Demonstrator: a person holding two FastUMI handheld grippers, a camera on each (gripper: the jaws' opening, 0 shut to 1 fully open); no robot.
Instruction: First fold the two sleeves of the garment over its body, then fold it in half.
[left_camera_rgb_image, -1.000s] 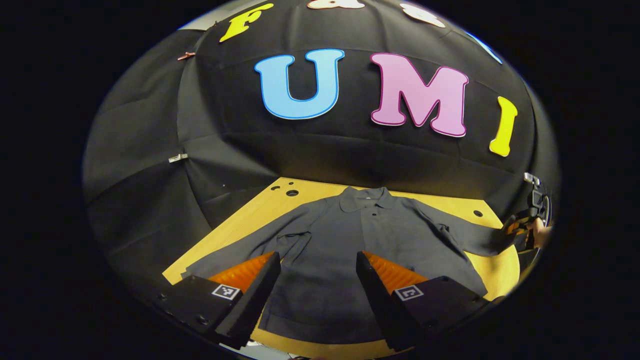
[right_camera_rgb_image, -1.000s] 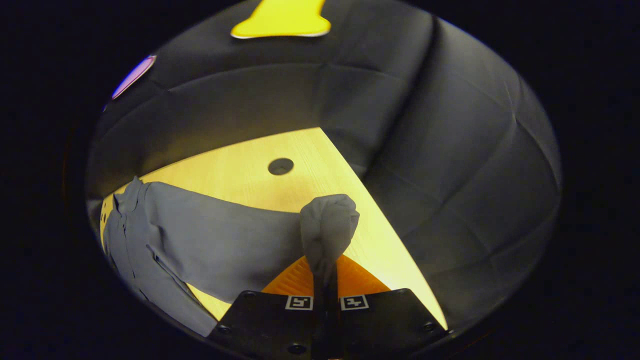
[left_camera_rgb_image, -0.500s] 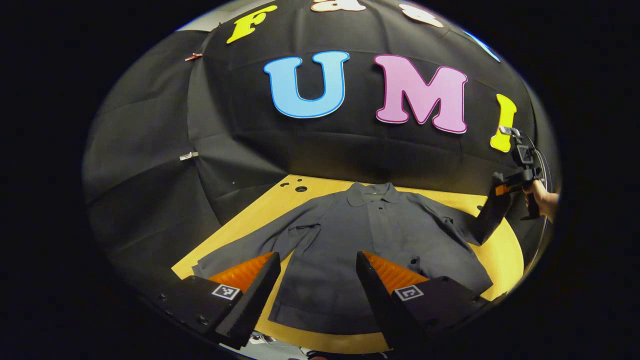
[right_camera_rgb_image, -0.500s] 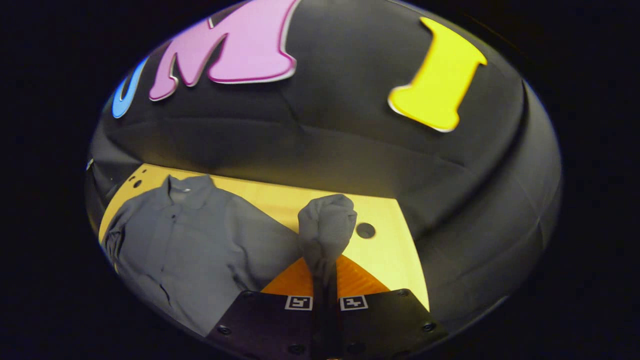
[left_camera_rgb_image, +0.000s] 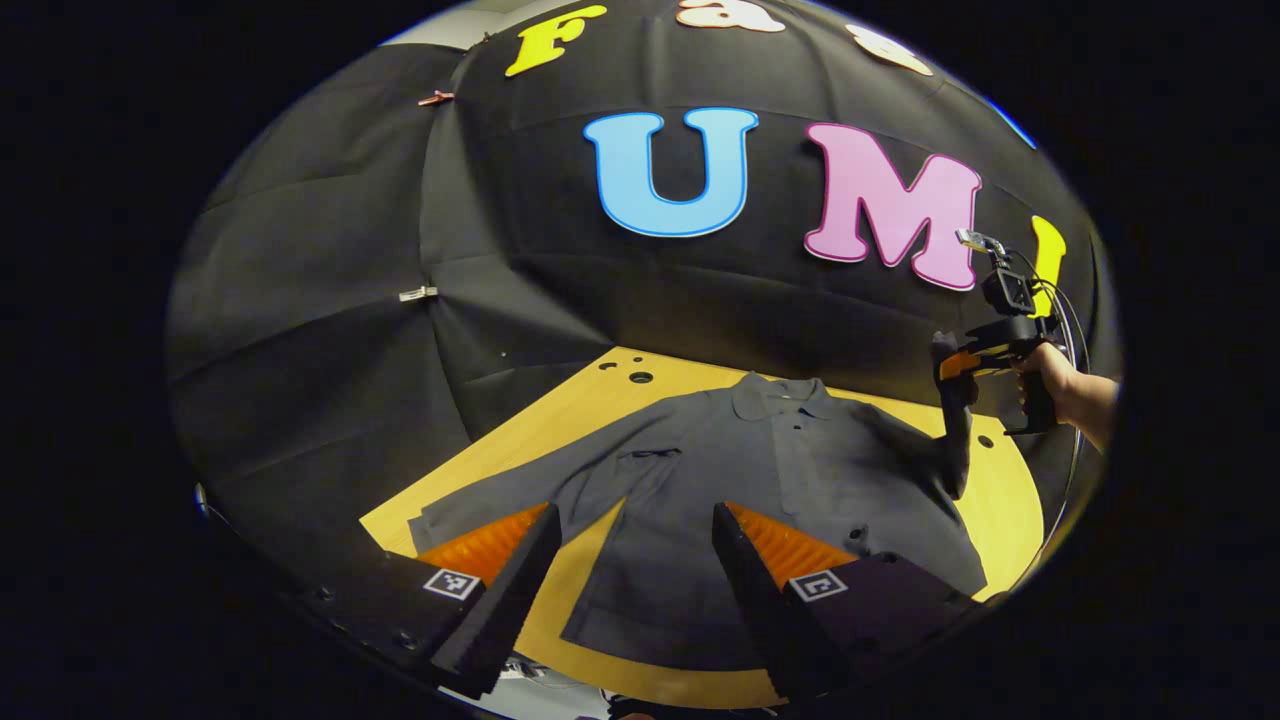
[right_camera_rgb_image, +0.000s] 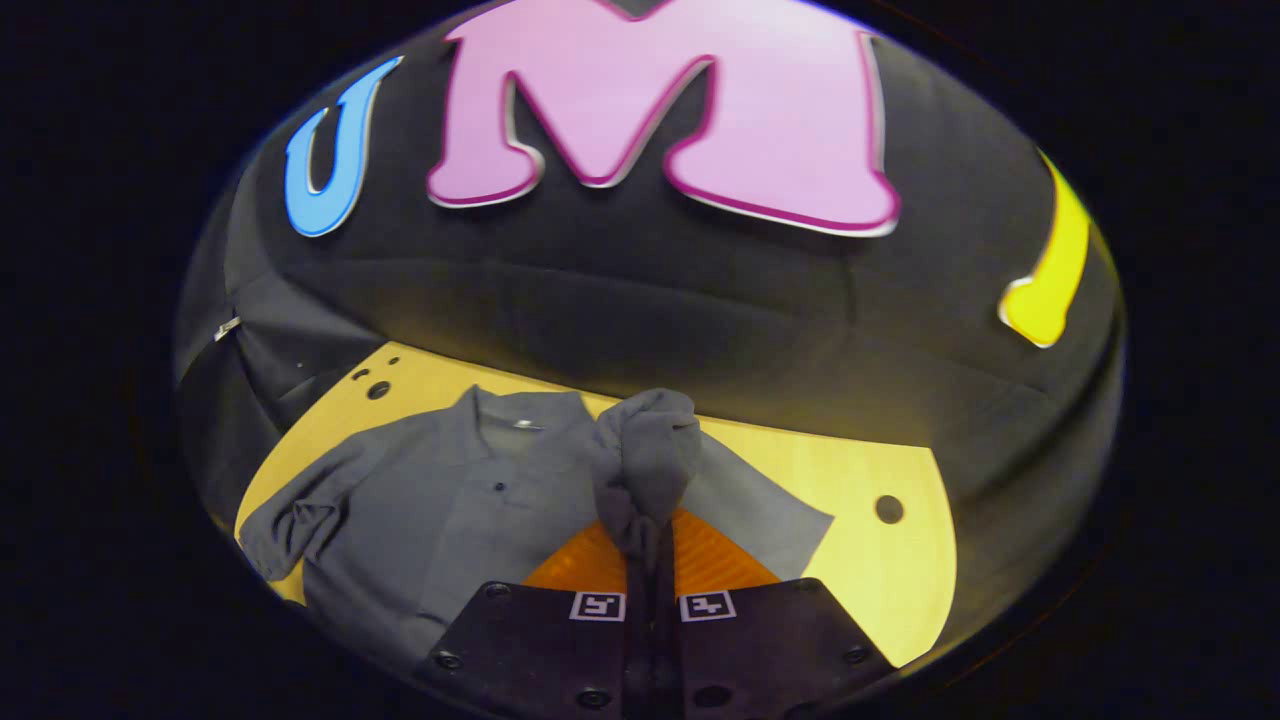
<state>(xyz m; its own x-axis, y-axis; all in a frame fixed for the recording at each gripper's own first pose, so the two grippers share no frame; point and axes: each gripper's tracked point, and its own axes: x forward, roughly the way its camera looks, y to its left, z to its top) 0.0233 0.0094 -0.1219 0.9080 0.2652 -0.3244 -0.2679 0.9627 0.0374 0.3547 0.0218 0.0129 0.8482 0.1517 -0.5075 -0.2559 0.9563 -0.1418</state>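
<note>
A dark grey collared shirt (left_camera_rgb_image: 760, 500) is spread flat across the middle of a yellow wooden bench (left_camera_rgb_image: 520, 440), collar toward the black cloth wall. At lower centre of the right gripper view, the right tool (right_camera_rgb_image: 648, 520) is clamped together on one bunched sleeve cuff (right_camera_rgb_image: 645, 460), which is lifted above the shirt. The left tool (left_camera_rgb_image: 630, 560) is seen with fingers apart, holding nothing. Bare bench is seen at lower right past a round hole (right_camera_rgb_image: 888, 509).

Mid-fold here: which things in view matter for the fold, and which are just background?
In the job:
- grey shirt
- its lifted sleeve, clamped in the right gripper
- other sleeve, flat on the table
- left gripper, open above the shirt

Background:
- wooden table
- black cloth wall
</note>
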